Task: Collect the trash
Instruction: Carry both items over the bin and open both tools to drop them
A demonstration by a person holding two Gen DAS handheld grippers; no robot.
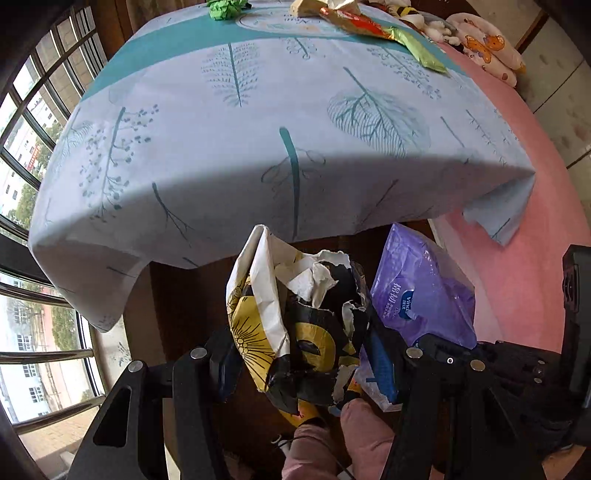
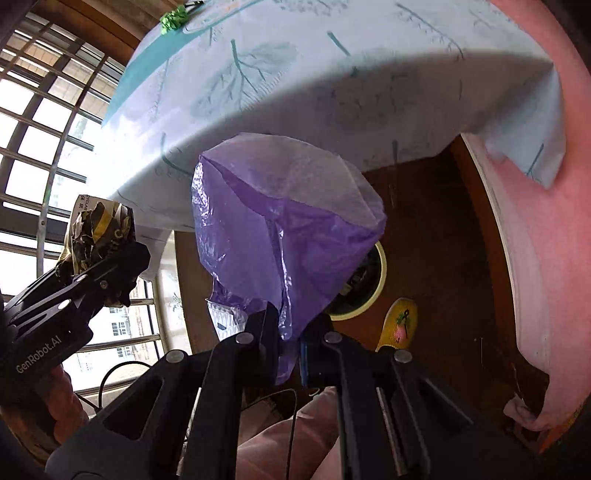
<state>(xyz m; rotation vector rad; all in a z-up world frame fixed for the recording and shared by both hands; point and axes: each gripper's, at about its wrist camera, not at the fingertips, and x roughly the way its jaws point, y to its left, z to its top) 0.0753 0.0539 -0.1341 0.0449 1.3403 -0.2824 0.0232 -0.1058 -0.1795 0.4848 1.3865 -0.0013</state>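
Observation:
My left gripper (image 1: 299, 365) is shut on a crumpled black, yellow and white paper wrapper (image 1: 295, 317), held below the table's front edge; the wrapper also shows in the right wrist view (image 2: 98, 230). My right gripper (image 2: 290, 332) is shut on a purple plastic tissue pack wrapper (image 2: 280, 229), which hangs open just under the table edge and also shows in the left wrist view (image 1: 424, 291). On the table's far side lie a green paper ball (image 1: 223, 8), a red and gold wrapper (image 1: 354, 22) and a green packet (image 1: 421, 48).
The table wears a pale blue leaf-print cloth (image 1: 258, 122). A pink bed (image 1: 524, 206) lies to the right, with soft toys (image 1: 484, 44) at its head. On the dark wood floor are a round bin with a pale rim (image 2: 365, 284) and a yellow slipper (image 2: 400, 325). Windows fill the left.

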